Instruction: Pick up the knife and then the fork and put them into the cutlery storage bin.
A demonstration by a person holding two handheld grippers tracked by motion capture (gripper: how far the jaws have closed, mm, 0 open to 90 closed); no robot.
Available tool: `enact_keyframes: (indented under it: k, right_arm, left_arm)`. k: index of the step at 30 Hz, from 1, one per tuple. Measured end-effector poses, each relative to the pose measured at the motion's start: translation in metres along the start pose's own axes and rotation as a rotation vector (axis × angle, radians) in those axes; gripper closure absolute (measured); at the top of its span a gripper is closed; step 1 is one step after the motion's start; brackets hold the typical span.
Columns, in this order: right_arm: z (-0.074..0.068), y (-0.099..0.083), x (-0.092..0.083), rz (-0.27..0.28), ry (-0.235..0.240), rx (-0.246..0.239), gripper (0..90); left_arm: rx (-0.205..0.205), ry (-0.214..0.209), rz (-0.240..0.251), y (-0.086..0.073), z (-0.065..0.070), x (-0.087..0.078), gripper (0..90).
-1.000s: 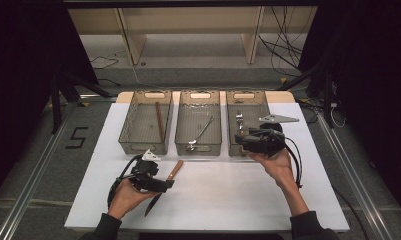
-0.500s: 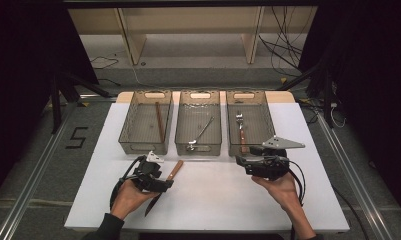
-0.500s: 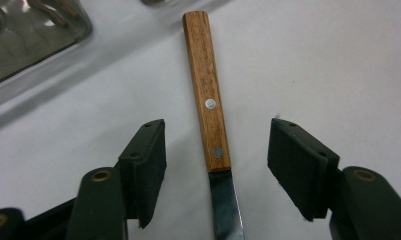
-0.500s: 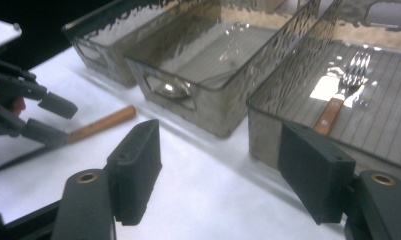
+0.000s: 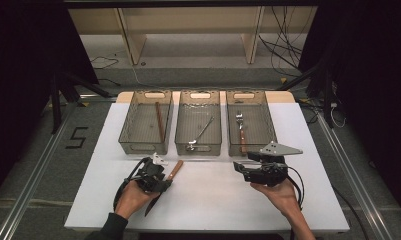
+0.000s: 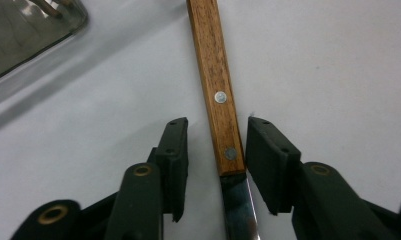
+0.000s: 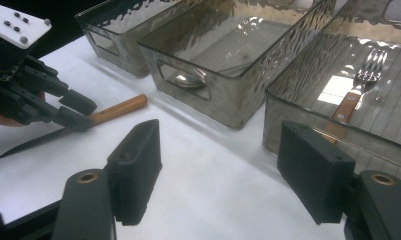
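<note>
left gripper [image 6: 211, 165] sitting over the knife [image 6: 219, 100] near the front-left corner of the white tabletop [image 5: 213, 200], its jaws having just been closing; the knife is lying between the pads, a sliver of tabletop still showing on either side, so the pads are flanking the handle without yet pressing it. since a second ago the right gripper [image 5: 244, 170] has drawn back from the right bin [image 5: 274, 131] toward the front edge and is now hovering with jaws wide apart and nothing between them. judgement: the grasp on the knife is getting under way, with lifting still to come. the knife is lying flat just in front of the left bin [image 5: 129, 125], its brown wooden handle with two metal rivets pointing toward the bins and its shiny blade pointing toward the front edge
</note>
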State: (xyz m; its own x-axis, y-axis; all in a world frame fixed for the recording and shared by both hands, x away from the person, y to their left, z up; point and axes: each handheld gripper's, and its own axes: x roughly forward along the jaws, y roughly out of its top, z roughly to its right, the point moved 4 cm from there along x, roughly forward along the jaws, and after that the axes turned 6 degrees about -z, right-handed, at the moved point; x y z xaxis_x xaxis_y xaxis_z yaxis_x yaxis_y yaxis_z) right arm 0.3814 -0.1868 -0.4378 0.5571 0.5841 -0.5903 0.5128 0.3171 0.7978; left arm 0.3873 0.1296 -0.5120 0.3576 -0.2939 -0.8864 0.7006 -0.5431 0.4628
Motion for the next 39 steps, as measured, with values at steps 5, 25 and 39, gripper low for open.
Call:
enact_keyframes:
  k: [5,25,39]
  right_arm:
    - [-0.001,0.000,0.002,-0.003,-0.001,-0.001,34.6]
    - [-0.022,0.005,0.000,0.011,0.046,-0.047,35.2]
    - [-0.048,0.003,0.010,0.001,0.102,-0.140,35.0]
  left_arm:
    - [0.026,-0.011,0.003,0.000,0.004,0.000,71.9]
    - [0.042,-0.142,0.017,0.005,0.012,-0.007,76.8]
    - [0.135,-0.249,0.042,0.023,0.041,-0.027,76.8]
